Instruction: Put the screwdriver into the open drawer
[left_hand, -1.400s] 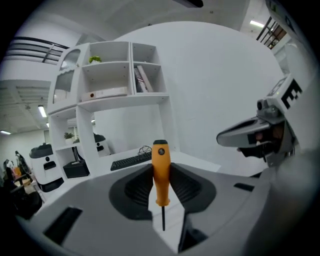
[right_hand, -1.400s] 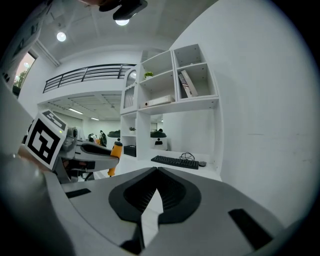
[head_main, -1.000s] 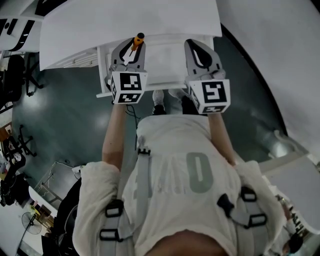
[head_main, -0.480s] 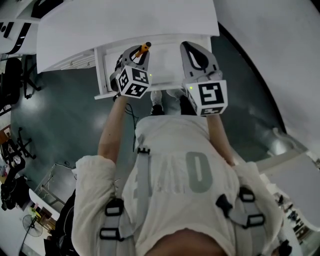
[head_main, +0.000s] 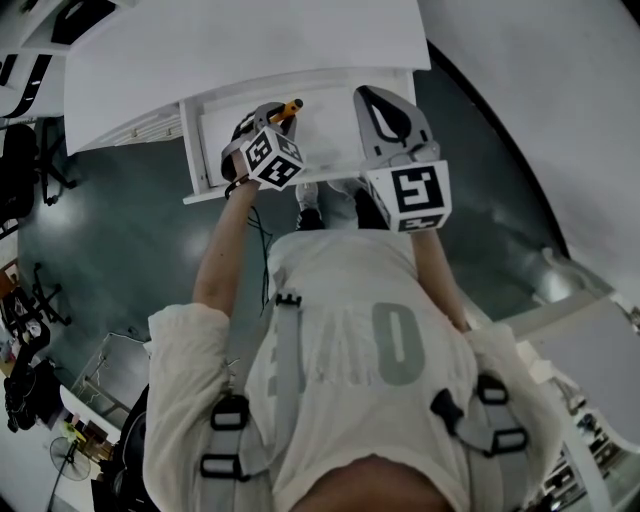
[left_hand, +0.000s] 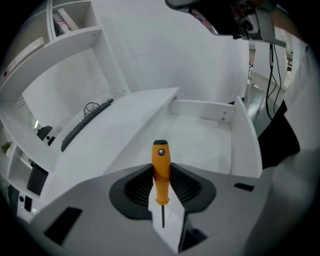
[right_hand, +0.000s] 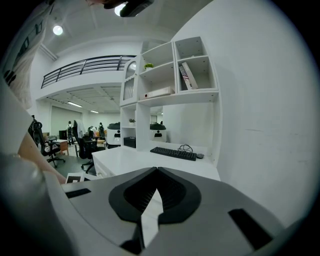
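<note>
— Where is the screwdriver (left_hand: 160, 159)?
— In my left gripper (left_hand: 162, 175). The jaws are clamped on its orange handle, with the black-capped end pointing away from me and the thin shaft running back between the pads. I hold it tilted down over the open drawer (left_hand: 245, 137), above its white floor.
— And your other hand?
— My right gripper (right_hand: 156, 172) is closed on nothing, tips together. It sits beside the left one, facing the bench (right_hand: 145, 161) with the keyboard (right_hand: 173, 153).
</note>
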